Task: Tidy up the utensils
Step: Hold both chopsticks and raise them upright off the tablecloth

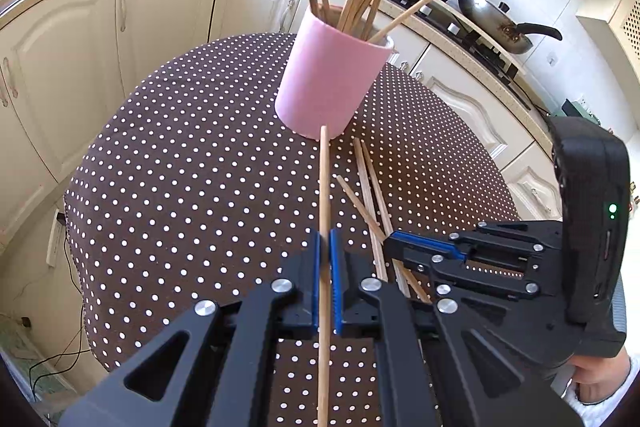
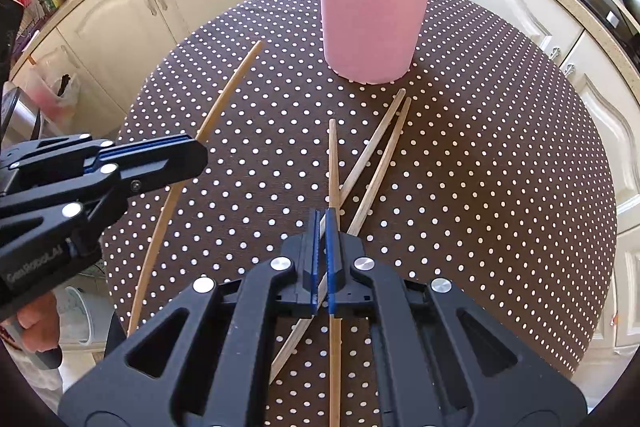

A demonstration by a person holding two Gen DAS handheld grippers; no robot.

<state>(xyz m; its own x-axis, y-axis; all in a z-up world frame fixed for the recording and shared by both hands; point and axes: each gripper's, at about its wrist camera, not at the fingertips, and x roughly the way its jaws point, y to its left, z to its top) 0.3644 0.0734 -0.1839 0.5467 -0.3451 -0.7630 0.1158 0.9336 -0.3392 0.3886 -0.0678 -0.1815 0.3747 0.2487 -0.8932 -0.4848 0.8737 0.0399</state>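
Many chopsticks already stand in the pink cup (image 2: pixel 374 11) on the table (image 2: pixel 500 167). The left gripper (image 1: pixel 329 247) pinches one stick (image 1: pixel 324 187). The right gripper (image 2: pixel 322 227) pinches another (image 2: pixel 333 163), and two sticks (image 2: pixel 380 143) lie loose beside it.

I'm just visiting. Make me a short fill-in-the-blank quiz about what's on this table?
1. The cup holding chopsticks is coloured ____.
2. The left gripper is shut on one ____.
3. The brown tablecloth is patterned with white ____.
4. Beside the right gripper, the loose chopsticks lie on the ____.

Missing words: pink; chopstick; dots; table
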